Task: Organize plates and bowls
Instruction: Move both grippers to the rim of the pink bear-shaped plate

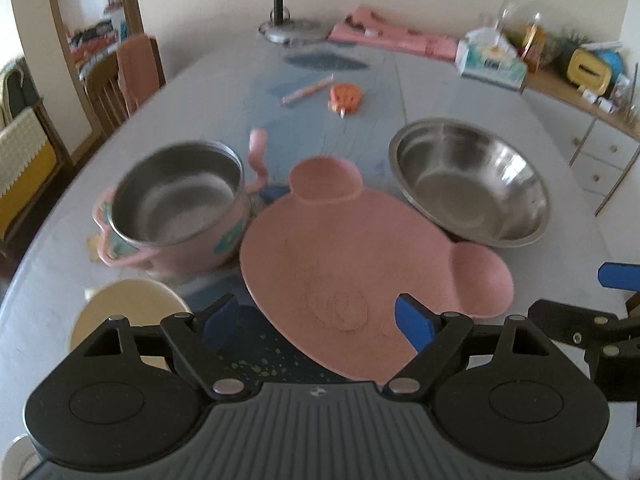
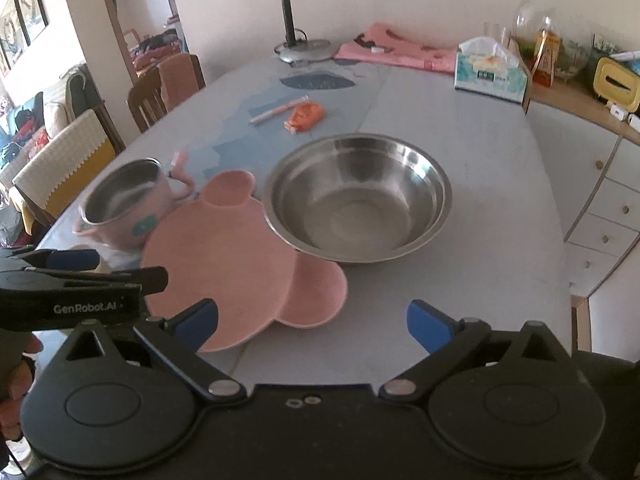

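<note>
Nothing is stacked yet: pink bear-shaped plate, steel bowl lie apart; both hand-held grippers are held open, empty

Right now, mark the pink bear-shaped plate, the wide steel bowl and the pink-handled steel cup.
pink bear-shaped plate [image 2: 224,264], right wrist view, flat centre of the plate.
wide steel bowl [image 2: 356,216], right wrist view, inside bottom.
pink-handled steel cup [image 1: 180,200], left wrist view, inside steel wall.

Left gripper body: you can read "GenRobot.AI".
Tissue box label: print probably there, too blurred for you to read.
</note>
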{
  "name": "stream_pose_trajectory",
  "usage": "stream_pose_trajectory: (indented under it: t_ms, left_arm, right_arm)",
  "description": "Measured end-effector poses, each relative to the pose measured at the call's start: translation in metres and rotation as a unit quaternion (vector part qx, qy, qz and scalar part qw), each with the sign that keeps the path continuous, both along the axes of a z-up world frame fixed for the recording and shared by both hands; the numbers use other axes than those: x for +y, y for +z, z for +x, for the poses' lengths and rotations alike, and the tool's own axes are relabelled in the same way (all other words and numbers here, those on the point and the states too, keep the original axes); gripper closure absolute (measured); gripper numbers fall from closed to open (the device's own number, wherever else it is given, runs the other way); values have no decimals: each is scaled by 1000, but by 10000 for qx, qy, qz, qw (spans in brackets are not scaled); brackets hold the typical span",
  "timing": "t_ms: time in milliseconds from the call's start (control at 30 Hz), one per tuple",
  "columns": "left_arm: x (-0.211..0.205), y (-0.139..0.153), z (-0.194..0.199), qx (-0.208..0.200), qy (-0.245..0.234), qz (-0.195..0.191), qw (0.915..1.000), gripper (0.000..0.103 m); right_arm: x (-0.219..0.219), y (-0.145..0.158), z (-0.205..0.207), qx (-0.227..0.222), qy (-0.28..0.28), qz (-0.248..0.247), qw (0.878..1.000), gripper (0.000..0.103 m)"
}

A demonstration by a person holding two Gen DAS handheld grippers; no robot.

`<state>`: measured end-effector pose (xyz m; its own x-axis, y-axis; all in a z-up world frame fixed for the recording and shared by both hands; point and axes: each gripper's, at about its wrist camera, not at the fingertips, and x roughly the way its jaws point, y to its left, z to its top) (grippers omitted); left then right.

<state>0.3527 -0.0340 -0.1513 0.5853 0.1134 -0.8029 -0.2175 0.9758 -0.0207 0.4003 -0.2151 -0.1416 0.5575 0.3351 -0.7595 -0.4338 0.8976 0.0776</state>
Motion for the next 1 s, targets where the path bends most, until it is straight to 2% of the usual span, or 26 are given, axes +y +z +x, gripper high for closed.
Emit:
stream_pose_trajectory:
  t_ms: [200,300,500,633,700,767,800,933,1000]
  left_arm:
    - [7,-21,19,312,186,-167,9992,17]
    - [8,-29,24,449,291,-142,9985,17]
    - [11,-39,28,561,361,-116,9977,18]
    - [12,-41,28,595,384,-61,9975,18]
    - [13,-40,28,585,407,-55,9974,18]
    - [13,-39,29,566,411,-32,9975,18]
    - [13,-39,30,565,407,-19,9976,18]
    - [13,-36,30,528,373,74,9979,18]
    - [13,-33,31,503,348,126,9980,18]
  right_arm:
    - [-5,-26,31,349,-130,-22,9993,7]
    - [-7,-38,43,498,-229,-30,9985,13]
    - [-6,-58,58,825,-420,-42,9957,33]
    - [-5,-61,59,799,-434,-41,9959,45]
    - [-4,-59,59,811,-419,-16,9958,55]
    - [-3,-58,60,839,-368,-7,9958,71]
    - [-3,-58,59,844,-329,13,9959,73]
    - [-1,-54,57,800,-103,-21,9967,93]
    - [0,-53,54,745,34,-126,9971,93]
